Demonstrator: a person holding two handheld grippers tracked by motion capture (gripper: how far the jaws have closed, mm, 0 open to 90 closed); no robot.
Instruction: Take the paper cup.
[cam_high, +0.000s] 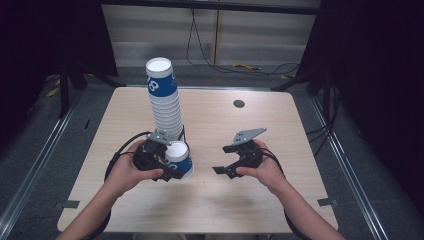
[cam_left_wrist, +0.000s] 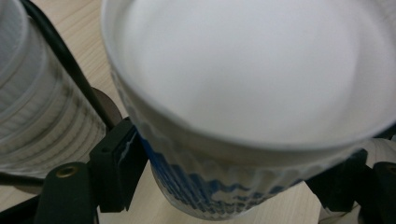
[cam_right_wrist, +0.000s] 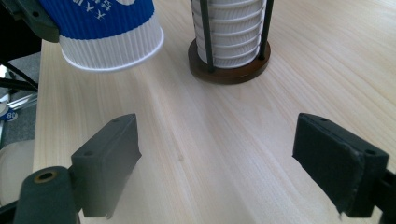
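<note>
The left tool (cam_high: 167, 165) pinches a blue-and-white ribbed paper cup (cam_high: 180, 159) at lower centre-left; the right tool (cam_high: 231, 159) is spread, empty. I'd keep the cup level, clear of the tall stack of white paper cups (cam_high: 164, 100).

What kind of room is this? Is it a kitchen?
Probably not a kitchen; more likely a lab or recording studio. A bare wooden table stands among dark curtains, with loose cables on the floor and a stack of paper cups for practice.

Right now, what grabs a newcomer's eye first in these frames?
The tall stack of cups in a dark-based holder, leaning up from the table's left-centre. Just in front of it, the left gripper is clamped on a single blue-and-white cup, lifted and tilted off the wood. The right gripper hovers open and empty to its right.
</note>
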